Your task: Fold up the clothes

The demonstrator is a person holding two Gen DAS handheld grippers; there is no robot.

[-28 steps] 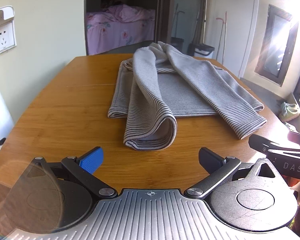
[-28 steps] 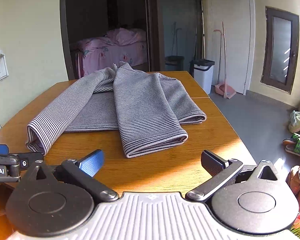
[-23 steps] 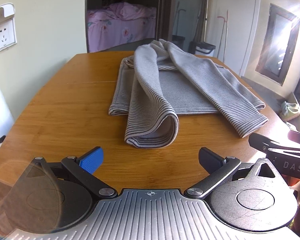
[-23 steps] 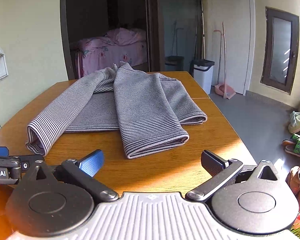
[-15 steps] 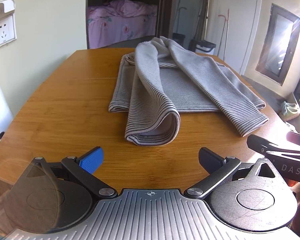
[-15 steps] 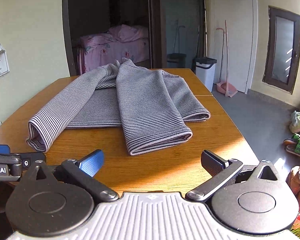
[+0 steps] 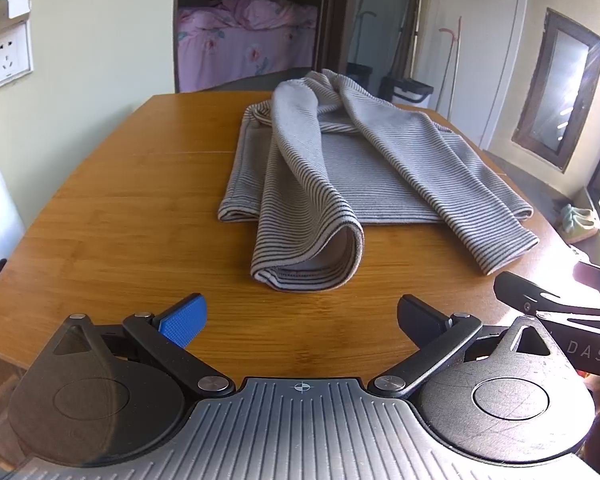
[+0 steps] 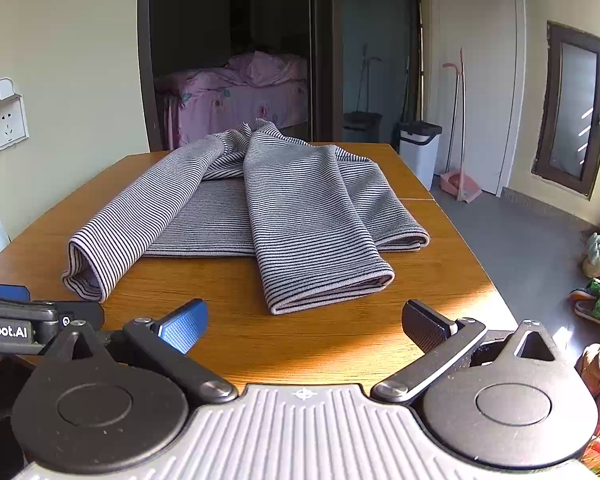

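Though it lies in thick-looking layers, the striped sweater (image 7: 352, 176) (image 8: 284, 208) is soft knit and I judge it light and limp: it will sag and slide wherever it is not supported, and a pinch in the middle of a panel would only bunch it. Better holds, to my eye, are the two sleeve ends, which are doubled over and firm enough to nip (the cuff hems give a clean edge). It rests on the wooden table (image 7: 112, 216) (image 8: 340, 344), body flat and both sleeves crossed down over it toward the cameras.

Left gripper (image 7: 300, 318) has its fingers spread wide and holds nothing; the open cuff (image 7: 312, 256) lies ahead of the gap, near but apart from the fingers, almost centred between them. Right gripper (image 8: 304, 320) is likewise wide and bare; the flatter sleeve end (image 8: 328, 284) sits just ahead of its fingers, slightly right of centre, not touching. Each tool shows at the edge of the other's view, low beside the table's near edge
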